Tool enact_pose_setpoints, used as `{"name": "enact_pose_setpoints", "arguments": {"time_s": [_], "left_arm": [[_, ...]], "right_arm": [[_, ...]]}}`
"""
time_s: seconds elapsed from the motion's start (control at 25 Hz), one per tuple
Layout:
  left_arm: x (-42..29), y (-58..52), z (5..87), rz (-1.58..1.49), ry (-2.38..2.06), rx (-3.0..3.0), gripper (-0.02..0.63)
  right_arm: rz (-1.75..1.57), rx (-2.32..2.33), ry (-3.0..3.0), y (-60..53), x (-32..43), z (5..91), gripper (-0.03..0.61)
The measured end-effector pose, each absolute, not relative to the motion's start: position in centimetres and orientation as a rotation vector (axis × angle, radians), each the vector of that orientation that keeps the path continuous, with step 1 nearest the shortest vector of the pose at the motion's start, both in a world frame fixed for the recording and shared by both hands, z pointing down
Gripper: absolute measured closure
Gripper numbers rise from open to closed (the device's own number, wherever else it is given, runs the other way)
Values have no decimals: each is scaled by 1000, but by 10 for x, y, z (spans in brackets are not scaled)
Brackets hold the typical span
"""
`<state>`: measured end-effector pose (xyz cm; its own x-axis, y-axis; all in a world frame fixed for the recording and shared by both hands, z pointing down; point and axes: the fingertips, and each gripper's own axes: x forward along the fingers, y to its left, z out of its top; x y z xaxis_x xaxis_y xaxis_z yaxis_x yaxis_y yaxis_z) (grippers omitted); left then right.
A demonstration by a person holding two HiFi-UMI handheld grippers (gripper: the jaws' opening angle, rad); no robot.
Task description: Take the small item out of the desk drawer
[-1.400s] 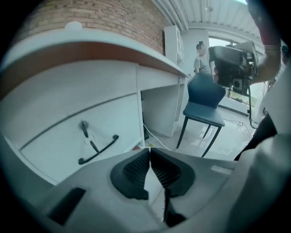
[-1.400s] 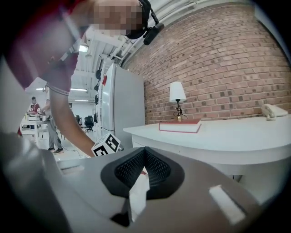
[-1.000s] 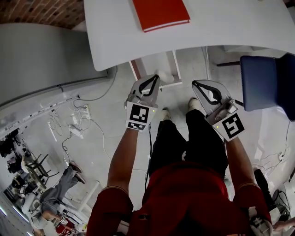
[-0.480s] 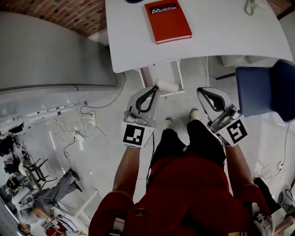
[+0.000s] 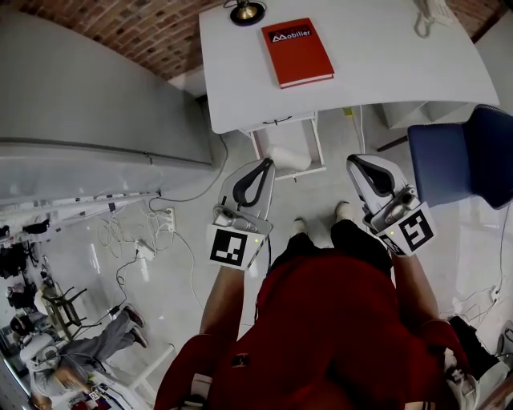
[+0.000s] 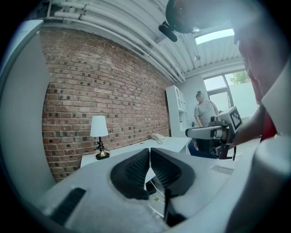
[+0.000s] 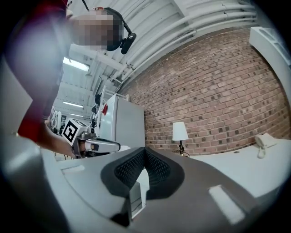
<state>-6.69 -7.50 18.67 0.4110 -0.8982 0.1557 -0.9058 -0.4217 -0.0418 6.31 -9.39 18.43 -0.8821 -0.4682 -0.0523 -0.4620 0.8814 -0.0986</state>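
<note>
Red book (image 5: pixel 297 53), head view: lies flat on the white desk (image 5: pixel 385 72), cover printed "Mobilier". Lamp (image 5: pixel 245 10) at the desk's far edge, only its base showing. Blue chair (image 5: pixel 461 156) beside the desk's right end. White drawer (image 5: pixel 258 152) stands out from under the desk's near edge. A pale rounded item (image 5: pixel 290 157) lies inside it; what it is cannot be told. Judged small and light, perhaps apt to roll; best pinched across its middle. Left gripper (image 5: pixel 266 163) and right gripper (image 5: pixel 353 160) hang short of the desk, near the drawer, touching nothing.

Left gripper view: tongs pressed together, nothing between them. Lamp and telephone (image 6: pixel 158 136) stand on the desk, brick wall (image 6: pixel 113 91) behind the desk.

Right gripper view: tongs likewise pressed together, empty. Square black-and-white marker (image 7: pixel 72 130) on the left gripper's cube; no other writing readable.
</note>
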Motion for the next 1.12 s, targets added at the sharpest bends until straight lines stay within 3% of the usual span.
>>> {"name": "enact_pose_setpoints", "arguments": {"time_s": [1.12], "left_arm": [[-80, -41, 160, 184, -1669, 2672, 597]], "right_arm": [[-88, -759, 2955, -56, 56, 168, 568]]}}
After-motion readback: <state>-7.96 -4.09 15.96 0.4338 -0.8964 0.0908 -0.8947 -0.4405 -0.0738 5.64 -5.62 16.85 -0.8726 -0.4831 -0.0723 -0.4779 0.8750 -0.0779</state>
